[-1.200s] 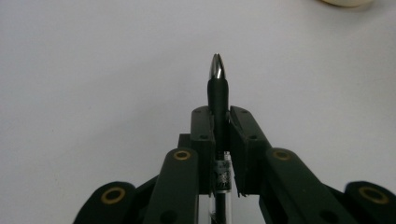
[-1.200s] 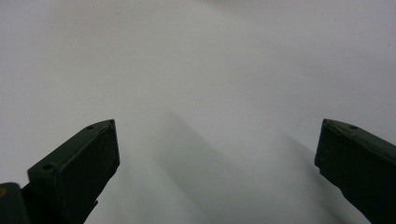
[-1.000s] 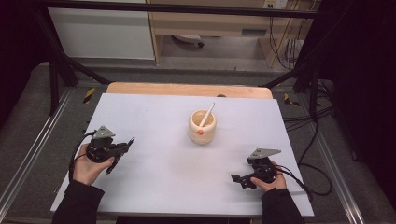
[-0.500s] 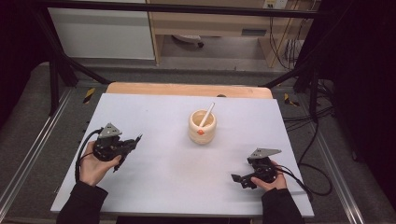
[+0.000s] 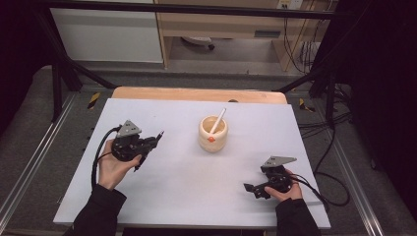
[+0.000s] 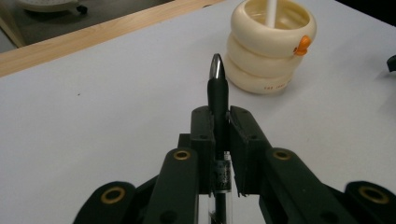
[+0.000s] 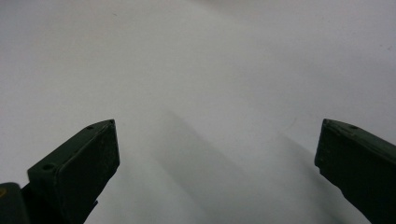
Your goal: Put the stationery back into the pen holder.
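Note:
My left gripper (image 5: 149, 143) is shut on a black pen (image 6: 217, 86), whose silver tip points toward a cream ribbed cup (image 6: 261, 60). Seen from the high view, this gripper hovers over the left of the table, left of the cup (image 5: 213, 136), with the black pen (image 5: 157, 135) sticking out past the jaws. A white pen (image 5: 219, 118) with an orange clip (image 5: 211, 139) leans in the cup. Near the front right edge, my right gripper (image 5: 252, 188) rests on the sheet, and its jaws stand wide apart, open (image 7: 217, 154), with nothing between them.
A white sheet (image 5: 196, 196) covers the table, with a wooden strip (image 5: 196, 94) along its far edge. Black cables (image 5: 324, 191) trail off the right side. Metal rails (image 5: 29, 162) run along both sides of the table.
My left hand has carried the black pen up and to the right, closer to the cup. The right hand has stayed where it was.

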{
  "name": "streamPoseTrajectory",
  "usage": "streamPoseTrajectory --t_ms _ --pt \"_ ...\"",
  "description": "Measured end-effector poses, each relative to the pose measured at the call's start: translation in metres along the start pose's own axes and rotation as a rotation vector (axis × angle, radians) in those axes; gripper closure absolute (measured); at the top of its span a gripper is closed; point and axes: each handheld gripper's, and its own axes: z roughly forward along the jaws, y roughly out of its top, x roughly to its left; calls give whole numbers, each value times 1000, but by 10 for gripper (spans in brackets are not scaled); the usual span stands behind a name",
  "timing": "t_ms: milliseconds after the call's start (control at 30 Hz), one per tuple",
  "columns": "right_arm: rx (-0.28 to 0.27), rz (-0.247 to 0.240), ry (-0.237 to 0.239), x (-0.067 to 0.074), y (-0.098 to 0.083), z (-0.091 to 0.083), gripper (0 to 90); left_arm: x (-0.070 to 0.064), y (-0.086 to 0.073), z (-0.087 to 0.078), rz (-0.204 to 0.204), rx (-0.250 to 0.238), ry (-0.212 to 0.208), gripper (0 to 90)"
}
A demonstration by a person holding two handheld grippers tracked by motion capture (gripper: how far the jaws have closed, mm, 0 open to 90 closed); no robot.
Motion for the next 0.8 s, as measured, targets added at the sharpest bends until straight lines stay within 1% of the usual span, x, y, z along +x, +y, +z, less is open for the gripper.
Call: streamPoseTrajectory --t_ms 133,167,267,333,367,400,800 --pt "-2 2 2 0 0 0 7 -6 9 7 -7 -29 -15 797" --pt "0 7 3 1 0 -1 7 -8 11 9 -3 -33 -18 797" --pt "-5 3 1 0 0 -1 7 -13 18 14 -1 -50 -23 797" --pt "-2 2 1 0 0 -1 7 -16 23 16 9 -59 -25 797" --pt "0 7 3 1 0 -1 7 -18 25 18 7 -65 -31 798" --pt "-3 2 2 0 0 -1 7 -20 27 19 5 -71 -34 797" --pt "-5 0 3 0 0 -1 7 -37 52 41 20 -110 -61 797"
